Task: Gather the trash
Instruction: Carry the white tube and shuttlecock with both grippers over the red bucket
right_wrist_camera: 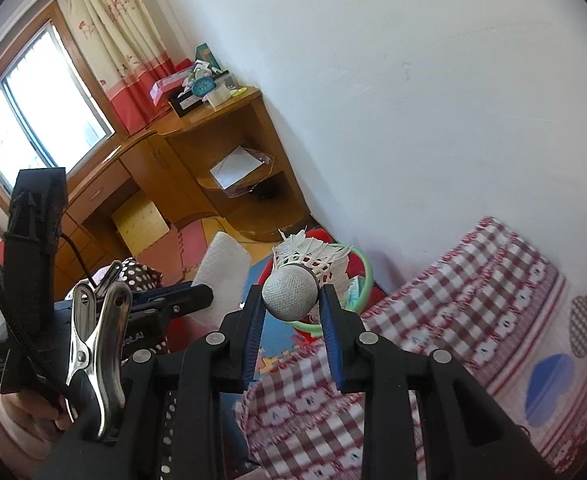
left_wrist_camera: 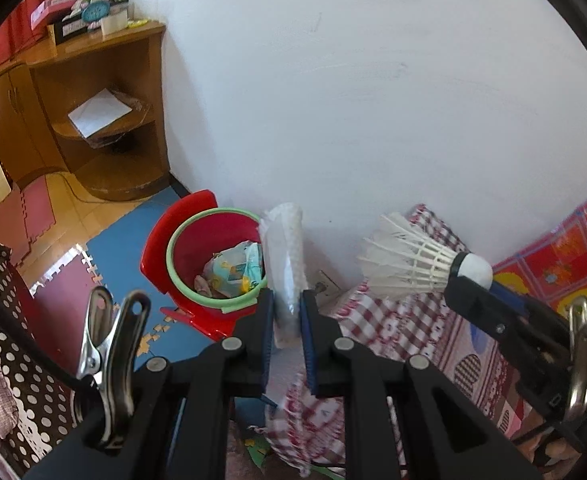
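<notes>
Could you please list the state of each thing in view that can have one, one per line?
Left claw: shut on the white roll.
White roll: held, roughly upright.
Right claw: shut on the shuttlecock.
Shuttlecock: held by its cork, feathers pointing away.
Red bin: lid open, partly filled with trash.
Cabinet: open shelves, white paper on one.

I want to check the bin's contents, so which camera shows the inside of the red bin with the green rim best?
The left wrist view: the red plastic bin with the green rim is seen from above, open, with crumpled wrappers inside. In the right wrist view the bin is mostly hidden behind the white feather shuttlecock.
</notes>
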Action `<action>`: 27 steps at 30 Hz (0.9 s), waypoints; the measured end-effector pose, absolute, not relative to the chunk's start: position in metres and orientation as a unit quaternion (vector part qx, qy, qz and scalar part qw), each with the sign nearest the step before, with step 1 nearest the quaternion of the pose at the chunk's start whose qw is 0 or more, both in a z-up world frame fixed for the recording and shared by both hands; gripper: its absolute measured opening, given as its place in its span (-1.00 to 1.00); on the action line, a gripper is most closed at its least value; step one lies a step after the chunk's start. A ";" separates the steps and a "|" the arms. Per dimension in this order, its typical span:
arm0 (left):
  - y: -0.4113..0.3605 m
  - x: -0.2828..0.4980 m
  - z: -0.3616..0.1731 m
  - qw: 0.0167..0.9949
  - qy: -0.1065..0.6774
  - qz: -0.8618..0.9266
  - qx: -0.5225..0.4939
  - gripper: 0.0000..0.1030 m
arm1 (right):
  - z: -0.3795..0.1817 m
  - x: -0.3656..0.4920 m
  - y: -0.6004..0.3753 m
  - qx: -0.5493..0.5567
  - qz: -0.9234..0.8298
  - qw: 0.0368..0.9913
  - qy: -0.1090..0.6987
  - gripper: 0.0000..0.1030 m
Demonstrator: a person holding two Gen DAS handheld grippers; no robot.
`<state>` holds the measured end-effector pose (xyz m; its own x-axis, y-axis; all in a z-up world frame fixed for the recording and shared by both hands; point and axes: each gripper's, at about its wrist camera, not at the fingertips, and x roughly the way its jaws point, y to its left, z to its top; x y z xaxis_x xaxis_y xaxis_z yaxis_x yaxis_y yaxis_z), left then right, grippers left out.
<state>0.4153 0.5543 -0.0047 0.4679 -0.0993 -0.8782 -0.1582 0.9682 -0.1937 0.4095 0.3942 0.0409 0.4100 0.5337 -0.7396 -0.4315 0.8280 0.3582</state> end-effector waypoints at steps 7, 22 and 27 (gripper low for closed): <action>0.589 0.442 -0.036 0.833 0.537 0.017 -0.131 -0.73 | 0.025 0.434 0.426 0.053 0.286 0.830 0.477 -0.44; 0.636 0.494 -0.126 0.803 0.582 0.010 -0.130 -0.73 | -0.025 0.482 0.474 0.050 0.270 0.810 0.518 -0.44; 0.643 0.512 -0.157 0.795 0.591 0.001 -0.135 -0.73 | -0.042 0.496 0.484 0.043 0.260 0.804 0.534 -0.44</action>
